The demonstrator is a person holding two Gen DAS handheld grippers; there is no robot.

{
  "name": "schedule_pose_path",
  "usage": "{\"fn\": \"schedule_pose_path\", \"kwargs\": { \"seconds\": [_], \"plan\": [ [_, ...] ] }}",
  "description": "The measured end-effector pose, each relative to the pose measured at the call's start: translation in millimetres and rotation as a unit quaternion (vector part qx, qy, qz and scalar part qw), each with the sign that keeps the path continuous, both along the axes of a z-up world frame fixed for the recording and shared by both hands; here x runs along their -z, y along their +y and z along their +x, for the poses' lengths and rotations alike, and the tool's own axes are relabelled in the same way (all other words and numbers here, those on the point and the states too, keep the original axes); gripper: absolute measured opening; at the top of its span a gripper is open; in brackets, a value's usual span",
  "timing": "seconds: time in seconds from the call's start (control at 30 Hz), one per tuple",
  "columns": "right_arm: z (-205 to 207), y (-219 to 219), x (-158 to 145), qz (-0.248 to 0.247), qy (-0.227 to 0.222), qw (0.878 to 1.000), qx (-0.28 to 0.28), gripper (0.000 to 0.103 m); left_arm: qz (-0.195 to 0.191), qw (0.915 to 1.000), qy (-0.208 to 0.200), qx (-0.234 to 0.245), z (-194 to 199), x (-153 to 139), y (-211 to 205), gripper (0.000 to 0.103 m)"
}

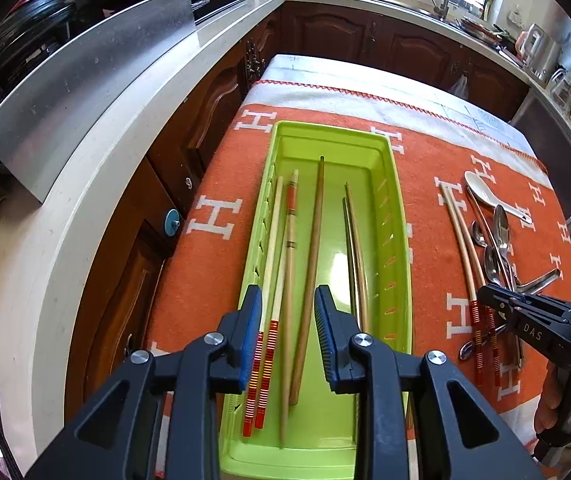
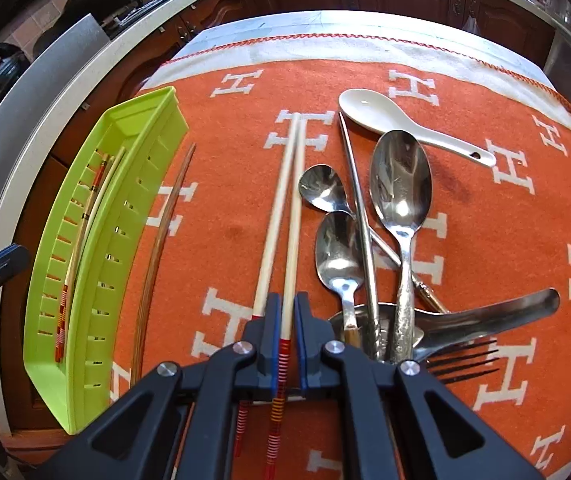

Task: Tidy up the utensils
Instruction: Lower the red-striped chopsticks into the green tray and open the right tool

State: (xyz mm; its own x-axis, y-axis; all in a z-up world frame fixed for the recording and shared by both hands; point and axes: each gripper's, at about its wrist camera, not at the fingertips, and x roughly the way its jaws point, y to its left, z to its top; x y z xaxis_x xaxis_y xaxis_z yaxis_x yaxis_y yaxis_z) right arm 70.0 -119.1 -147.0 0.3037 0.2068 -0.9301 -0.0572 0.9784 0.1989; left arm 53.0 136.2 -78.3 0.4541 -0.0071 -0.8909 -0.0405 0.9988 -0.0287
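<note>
A lime-green tray (image 1: 333,130) (image 2: 117,216) holds several chopsticks, among them a long brown one (image 1: 313,240) and a red-banded pair (image 1: 269,344). My left gripper (image 1: 288,295) hangs open above the tray's near end and touches none of them. On the orange cloth to the right lies a second red-banded pair (image 1: 461,240). My right gripper (image 2: 287,320) (image 1: 493,300) is shut on one chopstick (image 2: 290,200) of this pair near its banded end. Its twin (image 2: 272,216) lies just outside the left finger.
Beside the gripped chopstick lie a white ceramic spoon (image 2: 369,110), several steel spoons (image 2: 401,176), a steel chopstick (image 2: 359,208), a black fork (image 2: 465,360) and a steel ladle handle (image 2: 505,308). Thin brown chopsticks (image 2: 165,216) run along the tray's right wall. A countertop (image 1: 85,184) curves past on the left.
</note>
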Motion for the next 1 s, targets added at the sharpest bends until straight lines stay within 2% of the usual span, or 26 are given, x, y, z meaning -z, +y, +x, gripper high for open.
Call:
{"fn": "schedule_pose_path", "kwargs": {
  "seconds": [0.13, 0.3, 0.53, 0.6, 0.67, 0.73, 0.83, 1.0],
  "plan": [
    [-1, -4, -10, 0.021, 0.001, 1.0, 0.016, 0.005, -0.007, 0.9999, -0.006, -0.006, -1, -3, 4, 0.028],
    [-6, 0, -39, 0.063, -0.009, 0.998, 0.017, 0.005, -0.006, 0.9998, -0.015, -0.009, -2, -5, 6, 0.031],
    [-4, 36, -76, 0.114, -0.01, 0.993, -0.028, 0.006, -0.005, 0.9997, -0.019, -0.018, -4, -7, 13, 0.032],
    [-3, 45, -79, 0.123, -0.004, 0.992, -0.035, 0.006, 0.002, 0.9995, -0.022, -0.023, -4, -9, 16, 0.033],
    [2, 57, -81, 0.13, 0.005, 0.991, -0.043, 0.006, 0.008, 0.9992, -0.026, -0.03, -4, -12, 19, 0.045],
    [7, 67, -82, 0.132, 0.011, 0.99, -0.047, 0.006, 0.014, 0.9986, -0.034, -0.038, -6, -15, 23, 0.052],
    [13, 83, -84, 0.13, 0.014, 0.99, -0.055, 0.006, 0.026, 0.9978, -0.037, -0.047, -7, -17, 29, 0.052],
    [16, 108, -86, 0.135, 0.013, 0.988, -0.072, 0.006, 0.025, 0.9977, -0.03, -0.055, -7, -14, 35, 0.052]
  ]
}}
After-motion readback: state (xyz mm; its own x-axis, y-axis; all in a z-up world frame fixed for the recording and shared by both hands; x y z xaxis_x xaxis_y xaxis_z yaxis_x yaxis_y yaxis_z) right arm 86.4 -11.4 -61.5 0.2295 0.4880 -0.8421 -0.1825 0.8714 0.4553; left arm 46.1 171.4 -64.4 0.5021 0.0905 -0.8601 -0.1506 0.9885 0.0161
